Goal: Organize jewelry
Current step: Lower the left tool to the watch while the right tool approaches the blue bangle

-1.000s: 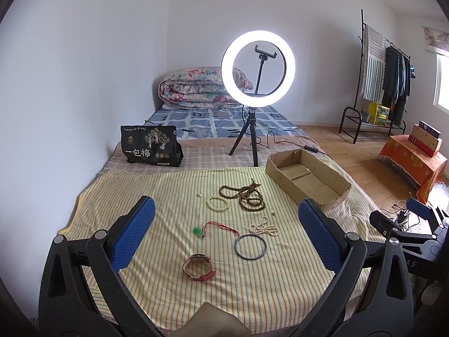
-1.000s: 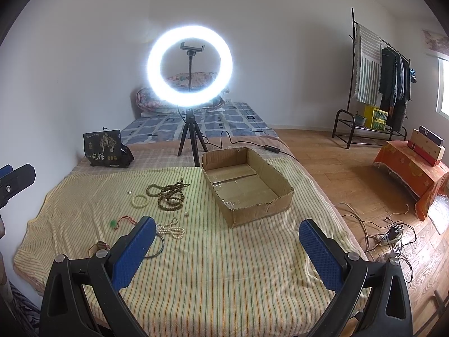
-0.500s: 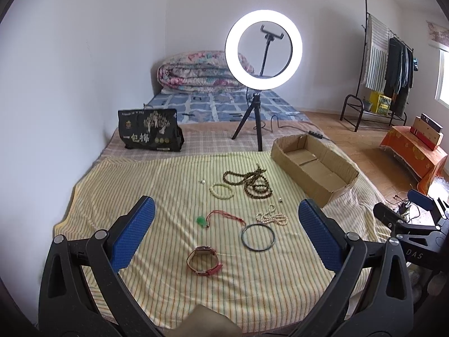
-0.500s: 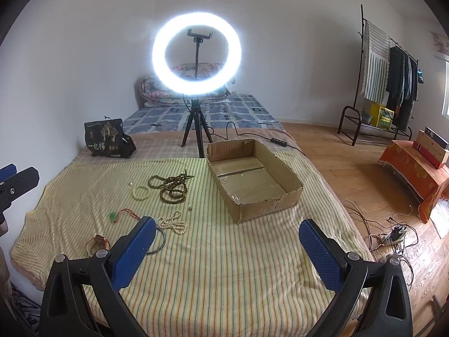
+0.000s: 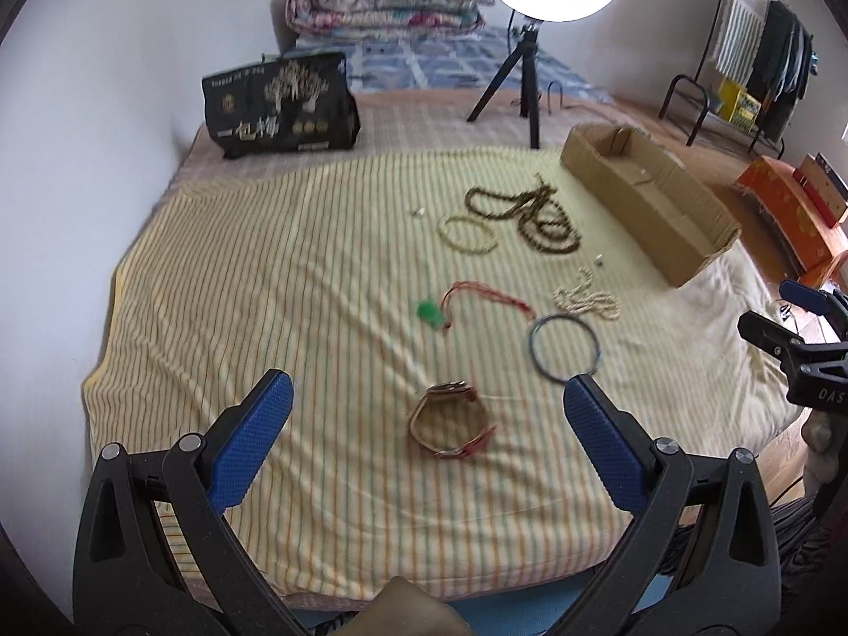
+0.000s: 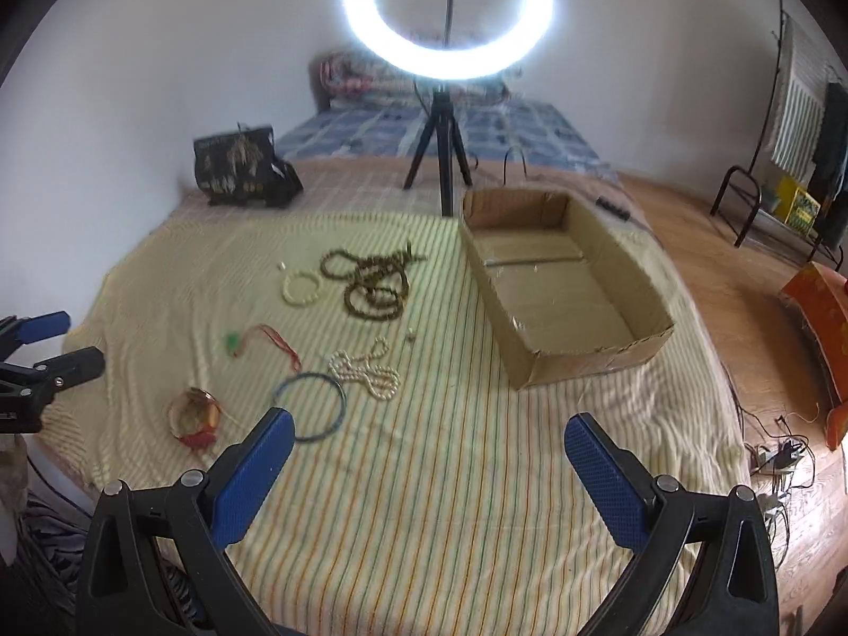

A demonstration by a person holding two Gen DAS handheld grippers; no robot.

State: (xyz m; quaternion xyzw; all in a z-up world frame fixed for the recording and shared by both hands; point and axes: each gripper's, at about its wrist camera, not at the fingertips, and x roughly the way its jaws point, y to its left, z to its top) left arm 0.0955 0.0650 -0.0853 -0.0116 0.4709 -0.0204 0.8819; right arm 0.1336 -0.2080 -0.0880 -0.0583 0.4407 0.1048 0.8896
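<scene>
Jewelry lies spread on a striped yellow sheet (image 5: 297,286): a red-strapped watch (image 5: 450,426), a dark blue ring bangle (image 5: 563,341), a white pearl strand (image 5: 585,299), a red cord with a green pendant (image 5: 432,312), a pale bead bracelet (image 5: 467,234) and a long brown bead necklace (image 5: 535,212). An open cardboard box (image 6: 562,286) lies to their right. My left gripper (image 5: 424,424) is open and empty, hovering just before the watch. My right gripper (image 6: 424,450) is open and empty above the sheet near the bangle (image 6: 310,405).
A ring light on a tripod (image 6: 448,16) stands behind the box. A black printed bag (image 5: 281,103) sits at the back left, folded quilts (image 5: 381,2) behind it. A clothes rack (image 5: 752,53) and an orange-covered stand (image 5: 789,206) are off to the right.
Both grippers have tilted down and moved forward toward the sheet; the jewelry looks larger and nearer. Both stay open and empty.
</scene>
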